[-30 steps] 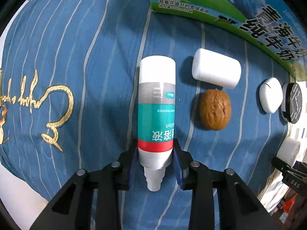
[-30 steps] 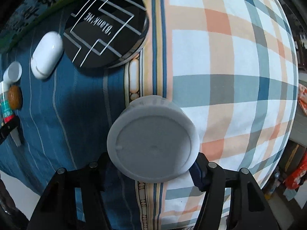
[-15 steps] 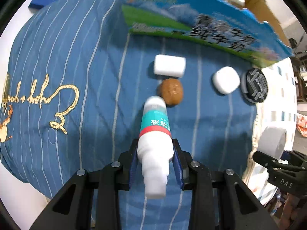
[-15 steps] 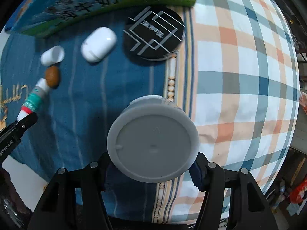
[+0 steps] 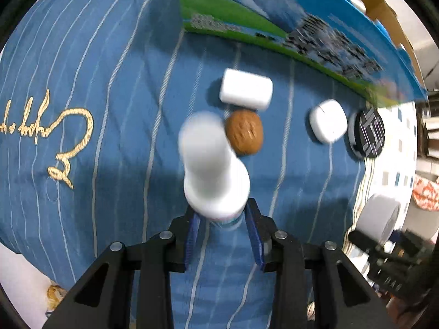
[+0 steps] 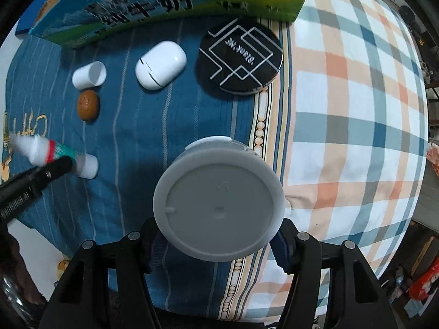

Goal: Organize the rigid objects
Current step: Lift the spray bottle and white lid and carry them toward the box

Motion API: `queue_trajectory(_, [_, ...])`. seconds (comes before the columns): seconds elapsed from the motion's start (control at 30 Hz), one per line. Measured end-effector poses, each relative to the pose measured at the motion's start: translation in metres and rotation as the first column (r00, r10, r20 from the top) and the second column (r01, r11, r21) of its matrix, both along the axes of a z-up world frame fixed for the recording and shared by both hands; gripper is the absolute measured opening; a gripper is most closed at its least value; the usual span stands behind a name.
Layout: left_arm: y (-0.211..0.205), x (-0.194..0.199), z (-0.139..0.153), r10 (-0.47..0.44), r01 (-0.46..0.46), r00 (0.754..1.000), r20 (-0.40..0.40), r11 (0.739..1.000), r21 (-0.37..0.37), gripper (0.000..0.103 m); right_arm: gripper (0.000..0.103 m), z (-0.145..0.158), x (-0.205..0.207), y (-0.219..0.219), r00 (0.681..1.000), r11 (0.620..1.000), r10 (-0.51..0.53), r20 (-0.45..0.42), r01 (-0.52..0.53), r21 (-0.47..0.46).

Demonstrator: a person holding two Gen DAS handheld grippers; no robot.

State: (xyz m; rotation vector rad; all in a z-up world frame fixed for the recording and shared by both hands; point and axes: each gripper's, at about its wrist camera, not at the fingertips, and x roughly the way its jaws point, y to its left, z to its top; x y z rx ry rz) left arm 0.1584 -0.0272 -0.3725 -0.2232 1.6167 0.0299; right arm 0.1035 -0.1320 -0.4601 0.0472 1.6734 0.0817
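My left gripper [image 5: 222, 219] holds a white bottle [image 5: 214, 170] with a teal and red label, lifted off the blue striped cloth [image 5: 115, 142]. Its jaws are opening slightly, with the pads against the bottle's sides. The bottle is blurred and tips its nozzle end toward the camera. In the right wrist view the bottle [image 6: 55, 150] hangs slanted in the left gripper [image 6: 55, 168]. My right gripper [image 6: 218, 240] is shut on a grey round jar [image 6: 219, 205], bottom facing the camera, above the seam of the two cloths. The jar [image 5: 378, 216] also shows at the left view's right edge.
On the blue cloth lie a walnut [image 5: 244, 133], a white cap [image 5: 245, 89], a white earbud case [image 5: 328, 120] and a black round compact [image 5: 367, 133]. A milk carton box [image 5: 288, 35] stands behind them. A plaid cloth [image 6: 356, 109] covers the right side.
Both grippers rose, so the objects on the cloth look smaller. The bottle came off the cloth and swung its nozzle end up toward the left camera. The jar stays gripped.
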Motion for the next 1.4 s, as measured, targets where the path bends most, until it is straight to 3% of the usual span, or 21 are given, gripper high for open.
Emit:
queue_trajectory(0.37, [0.003,0.015,-0.042,-0.002,0.002,1.000,-0.028,1.000,0.030,0.030,0.065,-0.013,0.012,-0.012,1.000,1.000,-0.026,-0.012,0.026,-0.001])
queue_trajectory(0.53, [-0.008,0.026,-0.045,-0.031,0.032,0.999,-0.026,0.998,0.047,0.030,0.065,-0.012,0.027,-0.007,0.999,1.000,-0.030,-0.019,0.030,-0.001])
queue_trajectory(0.8, [-0.003,0.017,0.033,-0.020,0.018,0.990,0.142,1.000,0.017,0.030,0.065,0.021,0.030,-0.002,0.999,0.999,-0.031,0.032,0.029,0.044])
queue_trajectory(0.93, [-0.005,0.026,0.077,-0.011,0.012,0.971,0.239,1.000,-0.006,0.030,0.065,0.053,0.031,-0.002,0.996,0.996,-0.040,0.082,0.033,0.088])
queue_trajectory(1.23, [0.018,0.051,0.139,-0.026,0.040,0.933,0.359,0.999,-0.032,0.029,0.065,0.125,0.053,-0.004,0.976,0.986,-0.032,0.215,-0.004,0.165])
queue_trajectory(1.4, [0.014,0.063,0.184,-0.039,0.073,0.895,0.444,0.996,-0.060,0.029,0.065,0.148,0.064,-0.012,0.961,0.981,-0.056,0.270,0.002,0.196])
